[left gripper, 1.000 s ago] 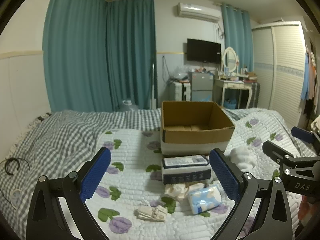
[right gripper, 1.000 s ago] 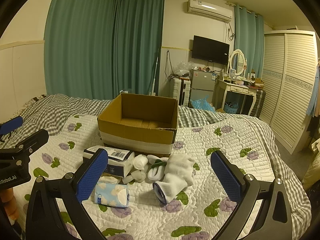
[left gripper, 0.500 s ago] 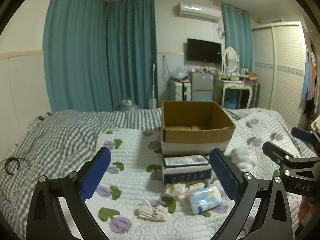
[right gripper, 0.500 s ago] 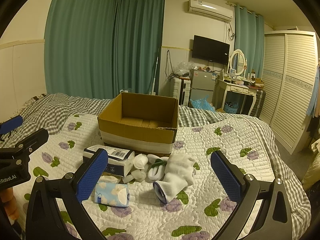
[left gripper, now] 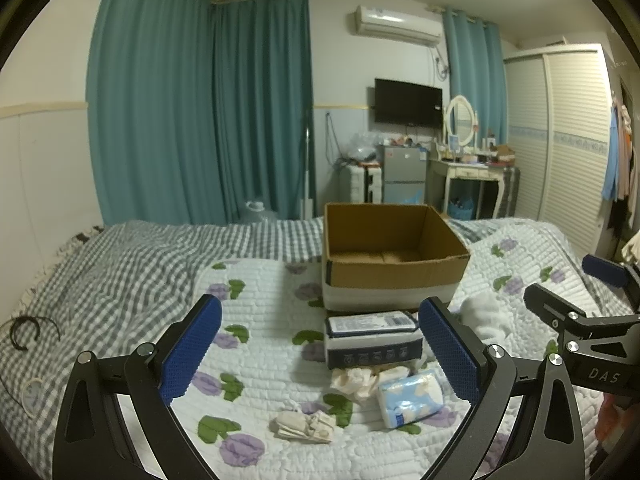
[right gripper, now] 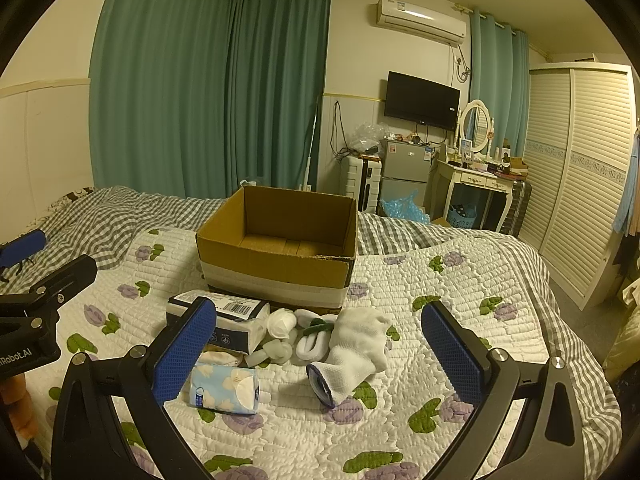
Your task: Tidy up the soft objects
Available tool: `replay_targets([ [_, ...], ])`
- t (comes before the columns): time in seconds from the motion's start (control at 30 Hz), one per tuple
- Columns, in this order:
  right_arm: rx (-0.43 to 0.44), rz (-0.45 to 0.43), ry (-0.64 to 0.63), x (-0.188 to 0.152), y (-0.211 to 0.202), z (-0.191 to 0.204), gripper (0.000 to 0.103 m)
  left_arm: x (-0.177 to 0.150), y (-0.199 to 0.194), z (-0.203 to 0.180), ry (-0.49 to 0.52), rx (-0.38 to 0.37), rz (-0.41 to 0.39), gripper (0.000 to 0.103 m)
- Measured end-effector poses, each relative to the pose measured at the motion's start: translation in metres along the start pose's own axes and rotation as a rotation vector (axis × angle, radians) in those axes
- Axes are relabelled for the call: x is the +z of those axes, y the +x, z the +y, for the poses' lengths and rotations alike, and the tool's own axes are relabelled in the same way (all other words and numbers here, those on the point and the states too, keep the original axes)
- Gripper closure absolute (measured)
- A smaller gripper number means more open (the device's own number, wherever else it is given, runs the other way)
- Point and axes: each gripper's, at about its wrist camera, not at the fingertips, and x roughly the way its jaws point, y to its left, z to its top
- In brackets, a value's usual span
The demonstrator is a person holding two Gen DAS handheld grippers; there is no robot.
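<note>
While both my claws hang spread and empty above the quilt (right gripper: 460, 280), the white sock (right gripper: 352, 354) lies just ahead between my right gripper (right gripper: 320, 354)'s pads, long axis running toward the cardboard box (right gripper: 276, 256); my left gripper (left gripper: 320, 354) sits farther off, nearer the tissue pack (left gripper: 410, 398)
</note>
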Motion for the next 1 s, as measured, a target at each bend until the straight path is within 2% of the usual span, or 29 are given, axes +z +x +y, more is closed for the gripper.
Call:
replay_targets([
  [0.37,0.01,-0.002,0.006,0.007,-0.01,0.002,0.0,0.018,-0.014,0.007,-0.003,-0.001,-0.036,0.002],
  [0.43,0.009,0.01,0.0,0.01,-0.012,0.005,0.0,0.021,-0.012,0.014,-0.01,-0.013,-0.018,0.002],
  [0.53,0.017,0.021,-0.018,0.01,-0.011,0.011,0.0,0.012,0.007,0.019,0.009,-0.018,0.075,0.002],
  [0.7,0.026,0.091,-0.049,-0.004,0.009,0.022,0.0,-0.035,0.053,0.023,0.045,-0.017,0.279,0.003],
  [0.87,0.064,0.197,-0.067,-0.029,0.039,0.032,0.0,-0.072,0.083,0.024,0.029,-0.049,0.398,0.004],
  [0.93,0.077,0.231,-0.068,-0.036,0.048,0.034,0.0,-0.083,0.094,0.027,0.0,-0.058,0.45,0.011],
  [1.0,0.093,0.257,-0.066,-0.042,0.056,0.035,0.0,-0.089,0.101,0.028,-0.024,-0.094,0.489,0.013],
])
